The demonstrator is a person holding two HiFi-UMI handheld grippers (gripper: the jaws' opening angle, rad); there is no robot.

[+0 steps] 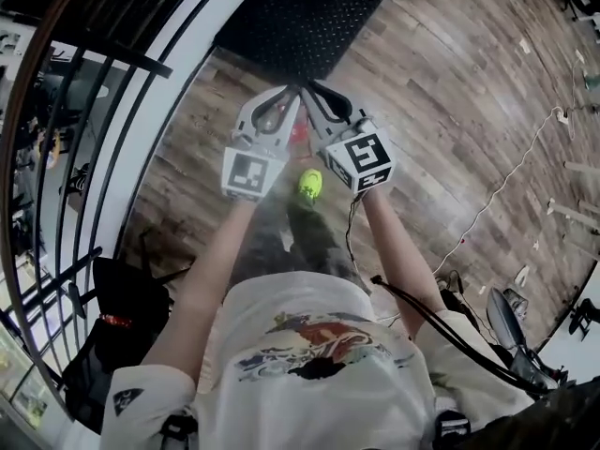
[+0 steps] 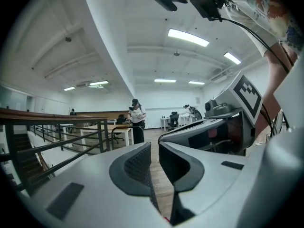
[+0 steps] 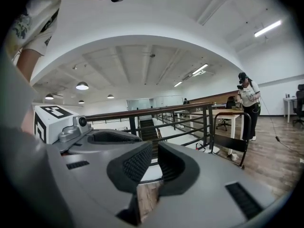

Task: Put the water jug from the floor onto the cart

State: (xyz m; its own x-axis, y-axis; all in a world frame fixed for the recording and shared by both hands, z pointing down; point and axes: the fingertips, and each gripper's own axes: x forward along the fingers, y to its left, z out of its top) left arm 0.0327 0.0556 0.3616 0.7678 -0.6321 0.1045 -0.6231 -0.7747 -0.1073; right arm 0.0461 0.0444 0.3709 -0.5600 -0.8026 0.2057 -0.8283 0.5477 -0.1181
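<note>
Since no water jug shows in any view, and no cart either, I cannot tell where the jug is. The job looks not yet begun: you must find the jug, grab it, lift it and set it on the cart. Your left gripper (image 1: 292, 95) and right gripper (image 1: 315, 93) hang side by side over the wooden floor (image 1: 450, 82), near a black mat (image 1: 300, 17). Both have their jaws almost pressed together, and both hold nothing.

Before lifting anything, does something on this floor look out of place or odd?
A white cable trails loose across the wood floor on the right, which could be a trip hazard. Nothing else stands out.
</note>
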